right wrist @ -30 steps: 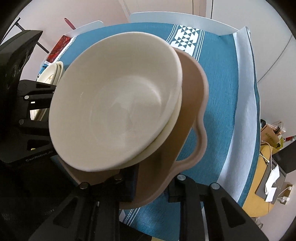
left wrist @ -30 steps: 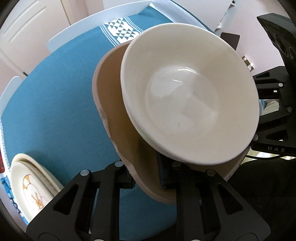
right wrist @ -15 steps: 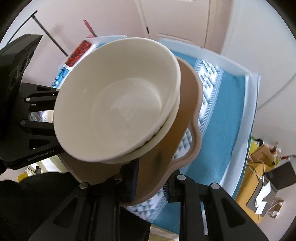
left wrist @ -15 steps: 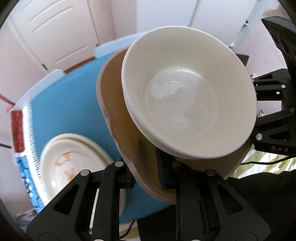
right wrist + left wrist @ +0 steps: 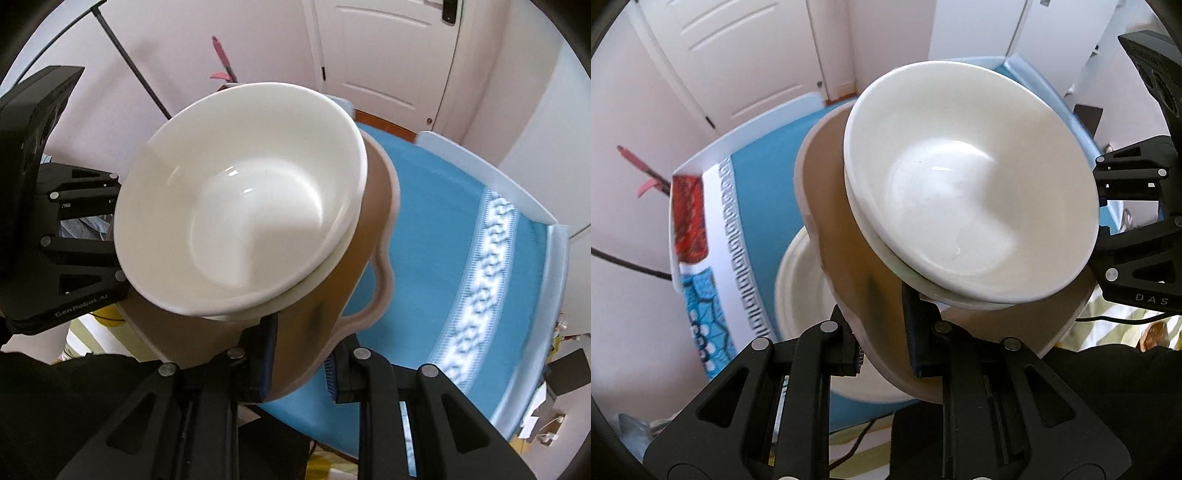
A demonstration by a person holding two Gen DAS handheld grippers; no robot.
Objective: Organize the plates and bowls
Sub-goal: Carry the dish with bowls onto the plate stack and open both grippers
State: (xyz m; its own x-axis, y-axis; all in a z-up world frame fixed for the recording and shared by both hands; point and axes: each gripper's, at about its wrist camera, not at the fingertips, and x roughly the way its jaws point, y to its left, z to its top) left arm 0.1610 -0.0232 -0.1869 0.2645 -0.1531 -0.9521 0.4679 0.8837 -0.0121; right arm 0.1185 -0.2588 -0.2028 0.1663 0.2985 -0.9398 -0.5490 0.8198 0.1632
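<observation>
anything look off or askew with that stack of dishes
Nothing spilled or broken. The white bowls sit off-centre on the tan tray, crowding one side; both the left gripper and right gripper clamp its rim.

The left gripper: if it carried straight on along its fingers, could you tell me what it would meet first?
The left gripper is already shut on the tan dish. Beyond that, probably the pale plate on the blue tablecloth below; depth is unclear.

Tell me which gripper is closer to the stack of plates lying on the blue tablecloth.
Left. The left gripper grips the tan tray right above the plate stack. The right gripper clamps the tray's opposite edge, and the stack does not show in its view.
</observation>
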